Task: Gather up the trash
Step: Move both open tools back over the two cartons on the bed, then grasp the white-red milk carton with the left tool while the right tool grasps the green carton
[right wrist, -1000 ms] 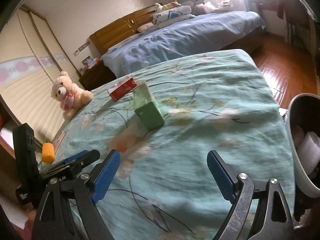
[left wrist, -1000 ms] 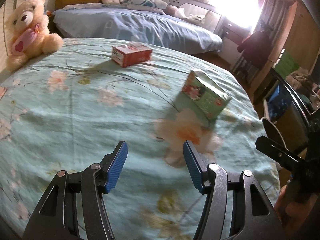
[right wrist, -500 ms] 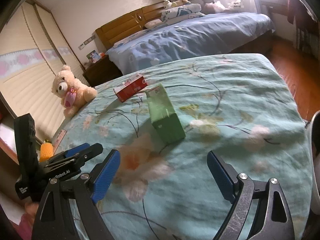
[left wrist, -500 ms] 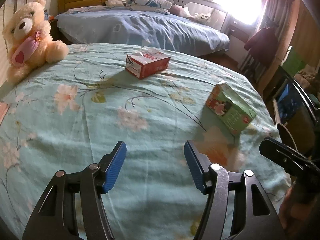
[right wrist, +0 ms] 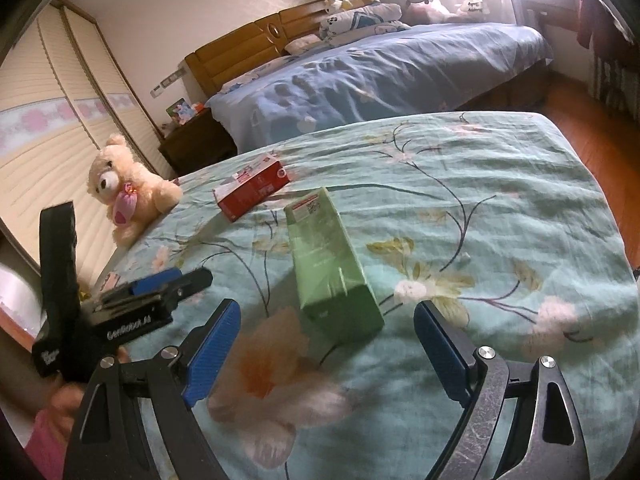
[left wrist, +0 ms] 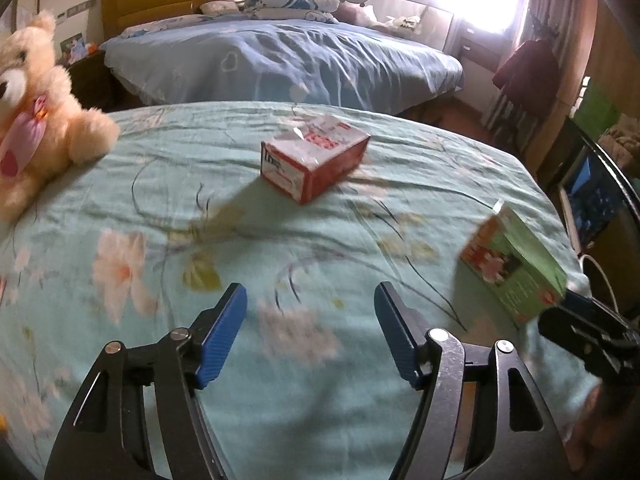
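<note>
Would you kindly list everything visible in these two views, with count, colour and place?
Red box: one, red and white, lying mid-bedspread.
Green box: one, green, lying just ahead of the right gripper.
Teddy bear: one, cream with pink bib, at the bedspread's edge.
Bedspread: one, teal floral, under both boxes.
Blue bed: one, behind, with pillows and soft toys.
Left gripper: black, blue pads, jaws just opening, nothing between.
Right gripper: same build, open wide, empty.

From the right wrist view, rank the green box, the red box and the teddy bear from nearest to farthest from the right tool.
1. Green box: just ahead of the right tool, lying on the flowered bedspread.
2. Red box: beyond the green box, toward the left.
3. Teddy bear: farthest, at the bedspread's far left edge.
</note>
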`<state>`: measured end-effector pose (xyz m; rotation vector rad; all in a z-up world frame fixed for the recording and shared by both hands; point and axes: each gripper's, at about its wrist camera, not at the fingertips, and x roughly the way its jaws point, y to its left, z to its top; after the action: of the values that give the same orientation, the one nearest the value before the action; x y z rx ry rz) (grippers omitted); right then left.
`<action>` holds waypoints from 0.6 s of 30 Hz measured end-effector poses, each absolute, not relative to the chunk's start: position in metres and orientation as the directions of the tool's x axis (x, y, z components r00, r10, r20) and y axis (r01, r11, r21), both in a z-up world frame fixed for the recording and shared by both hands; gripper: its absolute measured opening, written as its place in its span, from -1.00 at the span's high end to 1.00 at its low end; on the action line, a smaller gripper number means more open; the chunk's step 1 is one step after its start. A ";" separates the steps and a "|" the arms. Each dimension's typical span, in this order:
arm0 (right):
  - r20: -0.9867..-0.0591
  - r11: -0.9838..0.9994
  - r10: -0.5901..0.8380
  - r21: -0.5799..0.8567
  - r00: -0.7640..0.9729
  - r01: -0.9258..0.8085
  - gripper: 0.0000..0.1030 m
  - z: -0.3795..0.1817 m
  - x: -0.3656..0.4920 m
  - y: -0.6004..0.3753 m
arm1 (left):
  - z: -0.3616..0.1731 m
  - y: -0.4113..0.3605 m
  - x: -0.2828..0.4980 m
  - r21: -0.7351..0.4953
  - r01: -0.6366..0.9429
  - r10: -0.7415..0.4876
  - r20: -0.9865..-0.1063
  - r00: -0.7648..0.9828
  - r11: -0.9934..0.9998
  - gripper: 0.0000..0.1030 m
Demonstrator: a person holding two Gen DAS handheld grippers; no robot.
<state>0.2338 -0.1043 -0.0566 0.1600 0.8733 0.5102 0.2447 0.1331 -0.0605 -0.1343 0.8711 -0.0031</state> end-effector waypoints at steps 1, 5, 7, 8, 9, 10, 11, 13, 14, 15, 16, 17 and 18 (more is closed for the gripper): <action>-0.694 0.870 0.487 0.335 0.530 -0.362 -0.73 -0.058 0.235 -0.104 | -0.061 0.135 0.249 -0.118 -0.051 -0.058 -0.764 0.642 0.992 -0.37; -0.708 0.879 0.470 0.321 0.526 -0.354 -0.70 -0.063 0.241 -0.100 | -0.064 0.145 0.273 -0.125 -0.043 -0.071 -0.772 0.631 0.991 -0.42; -0.710 0.880 0.468 0.320 0.526 -0.350 -0.63 -0.064 0.245 -0.099 | -0.064 0.148 0.284 -0.113 -0.038 -0.064 -0.772 0.632 0.993 -0.47; -0.711 0.882 0.465 0.318 0.528 -0.349 -0.59 -0.065 0.246 -0.099 | -0.064 0.148 0.290 -0.101 -0.032 -0.058 -0.771 0.634 0.994 -0.49; -0.711 0.883 0.463 0.317 0.529 -0.347 -0.57 -0.065 0.247 -0.098 | -0.064 0.148 0.295 -0.093 -0.030 -0.053 -0.772 0.633 0.995 -0.53; -0.712 0.883 0.462 0.317 0.528 -0.345 -0.53 -0.065 0.250 -0.098 | -0.064 0.149 0.301 -0.086 -0.029 -0.048 -0.774 0.632 0.996 -0.55; -0.713 0.884 0.461 0.316 0.528 -0.343 -0.49 -0.066 0.251 -0.097 | -0.065 0.149 0.307 -0.080 -0.026 -0.045 -0.776 0.629 0.996 -0.55; -0.713 0.886 0.457 0.315 0.532 -0.339 -0.43 -0.066 0.253 -0.097 | -0.066 0.147 0.318 -0.071 -0.009 -0.050 -0.781 0.623 0.997 -0.55; -0.712 0.888 0.455 0.315 0.535 -0.336 -0.40 -0.065 0.255 -0.097 | -0.066 0.146 0.322 -0.066 -0.005 -0.048 -0.781 0.623 0.998 -0.55; -0.712 0.889 0.453 0.315 0.537 -0.333 -0.38 -0.066 0.255 -0.097 | -0.066 0.145 0.325 -0.060 -0.001 -0.046 -0.780 0.624 0.998 -0.55; -0.711 0.890 0.450 0.314 0.539 -0.330 -0.34 -0.066 0.256 -0.098 | -0.065 0.144 0.328 -0.056 0.005 -0.046 -0.778 0.626 0.998 -0.55; -0.711 0.892 0.448 0.313 0.542 -0.327 -0.30 -0.066 0.256 -0.098 | -0.065 0.142 0.331 -0.052 0.013 -0.048 -0.777 0.628 0.999 -0.55; -0.711 0.894 0.444 0.311 0.546 -0.323 -0.27 -0.066 0.257 -0.098 | -0.065 0.140 0.333 -0.046 0.021 -0.049 -0.775 0.630 0.999 -0.55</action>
<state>0.2565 -0.0982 -0.0664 0.1495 0.8835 0.4567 0.3333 0.1403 -0.0655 -0.0337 0.8888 -0.0396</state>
